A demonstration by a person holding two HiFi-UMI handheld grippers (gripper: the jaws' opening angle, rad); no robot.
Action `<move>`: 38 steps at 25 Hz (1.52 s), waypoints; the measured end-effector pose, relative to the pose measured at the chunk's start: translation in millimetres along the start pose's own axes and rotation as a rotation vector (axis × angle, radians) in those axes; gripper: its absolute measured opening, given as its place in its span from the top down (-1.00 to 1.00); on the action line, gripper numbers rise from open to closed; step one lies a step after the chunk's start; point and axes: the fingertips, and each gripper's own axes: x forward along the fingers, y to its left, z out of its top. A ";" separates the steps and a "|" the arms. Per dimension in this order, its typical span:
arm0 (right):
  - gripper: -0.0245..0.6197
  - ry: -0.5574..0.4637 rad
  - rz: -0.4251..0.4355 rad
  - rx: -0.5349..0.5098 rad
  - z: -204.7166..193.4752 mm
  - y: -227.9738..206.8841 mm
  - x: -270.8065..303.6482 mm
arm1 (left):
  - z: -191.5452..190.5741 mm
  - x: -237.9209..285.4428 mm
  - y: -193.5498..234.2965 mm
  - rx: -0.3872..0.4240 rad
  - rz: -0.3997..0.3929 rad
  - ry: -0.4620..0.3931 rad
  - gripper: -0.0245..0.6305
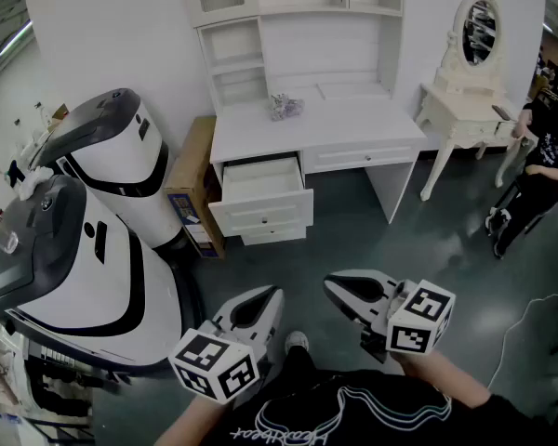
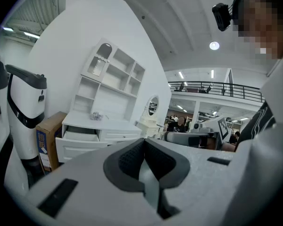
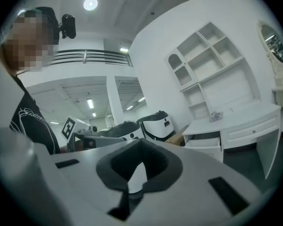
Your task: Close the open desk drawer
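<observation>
The drawer is the upper left one of the white desk, pulled well out, its front facing 6 o'clock in the head view; its travel runs along the 12–6 line, so closing it calls for a push toward 12. Both grippers hang well apart from it, low over the dark floor; the left gripper sits almost straight below the drawer, which lies at 12 o'clock from it; from the right gripper the drawer is at about 11 o'clock. By that line-up the left one looks the better placed, needing only a straight advance. In their own views the left gripper and right gripper each show dark pads pressed together with nothing between. A cardboard box stands just beside the desk at 9 o'clock, clear of the drawer's path.
</observation>
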 end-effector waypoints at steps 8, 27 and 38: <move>0.91 -0.017 0.007 0.014 4.0 0.2 6.2 | 5.4 -6.9 4.9 0.007 0.022 -0.007 0.91; 0.91 -0.006 -0.013 0.031 4.0 -63.9 51.6 | 7.1 41.1 71.6 -0.021 0.043 0.011 0.91; 0.91 0.047 -0.064 0.109 4.6 -152.9 119.3 | 13.7 113.7 166.9 -0.095 0.043 0.097 0.91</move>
